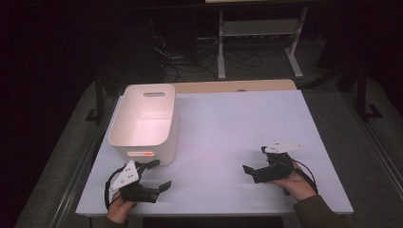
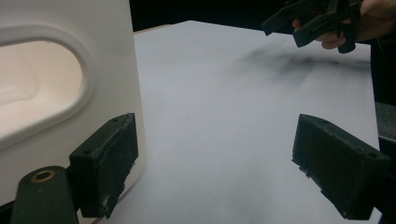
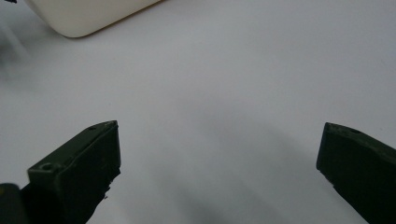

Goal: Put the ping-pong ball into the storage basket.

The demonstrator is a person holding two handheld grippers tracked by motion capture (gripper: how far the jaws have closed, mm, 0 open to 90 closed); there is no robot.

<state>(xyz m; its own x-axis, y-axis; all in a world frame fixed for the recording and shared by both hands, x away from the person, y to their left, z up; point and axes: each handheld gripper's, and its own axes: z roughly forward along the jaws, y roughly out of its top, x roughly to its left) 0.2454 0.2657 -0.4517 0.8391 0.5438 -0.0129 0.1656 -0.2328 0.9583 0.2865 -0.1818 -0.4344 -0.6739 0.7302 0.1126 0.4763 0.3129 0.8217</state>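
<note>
On the tabletop both tools rest spread and empty: left tool just beside the white bin, right tool well apart. No step looks begun; next needs something to grasp.

White table bearing a white bin

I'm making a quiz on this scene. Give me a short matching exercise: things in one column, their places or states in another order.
Things:
1. bin
2. left gripper
3. right gripper
4. table

Places or states:
A. white top, mostly bare
B. open, near the table's right front
C. open, just in front of the bin
D. upright, on the table's left side

Pairs: 1-D, 2-C, 3-B, 4-A
</note>
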